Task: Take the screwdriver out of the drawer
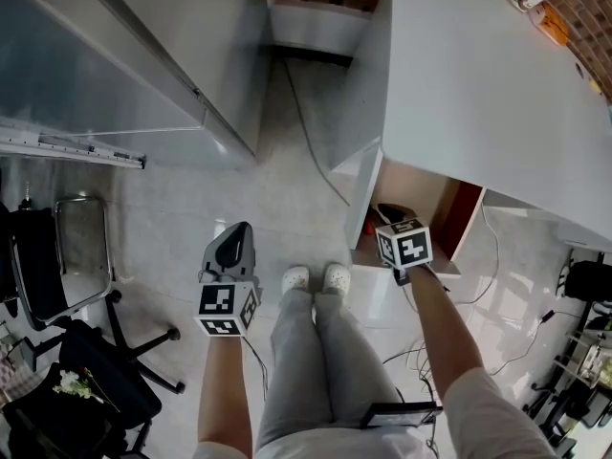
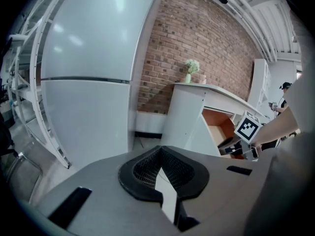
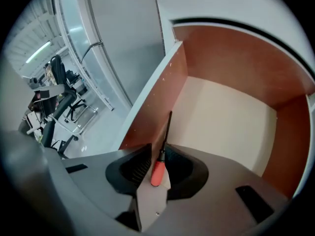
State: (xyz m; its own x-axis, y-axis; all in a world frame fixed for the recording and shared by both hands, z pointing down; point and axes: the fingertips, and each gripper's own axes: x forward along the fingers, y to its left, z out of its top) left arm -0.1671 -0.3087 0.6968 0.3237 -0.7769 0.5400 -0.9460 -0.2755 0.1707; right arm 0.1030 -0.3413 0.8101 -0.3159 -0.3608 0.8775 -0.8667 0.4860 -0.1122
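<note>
**A:** Head view, what is on your list?
**B:** Item one: your left gripper (image 1: 232,242), low over the floor (image 1: 182,218), beside your legs (image 1: 316,352) and well apart from the desk (image 1: 478,84). Item two: your right gripper (image 1: 392,220), reaching into the open drawer (image 1: 467,220) under the desk's edge.

**A:** Left gripper view?
**B:** Left gripper (image 2: 160,151): pads brought together at the tips, nothing between them. Beyond it: a brick wall (image 2: 197,48); a vase of flowers (image 2: 189,72) standing on the desk (image 2: 197,90); the drawer (image 2: 216,124) pulled out; your right gripper (image 2: 241,144) at its mouth.

**A:** Right gripper view?
**B:** Right gripper (image 3: 157,151): jaws clamped on the red handle of the screwdriver (image 3: 158,166). The black shaft points away from you, over the pale bottom of the drawer (image 3: 231,53), just beside its brown side wall. Whether the tip touches the bottom cannot be told. Far left: office chairs (image 3: 59,102) out on the floor
</note>
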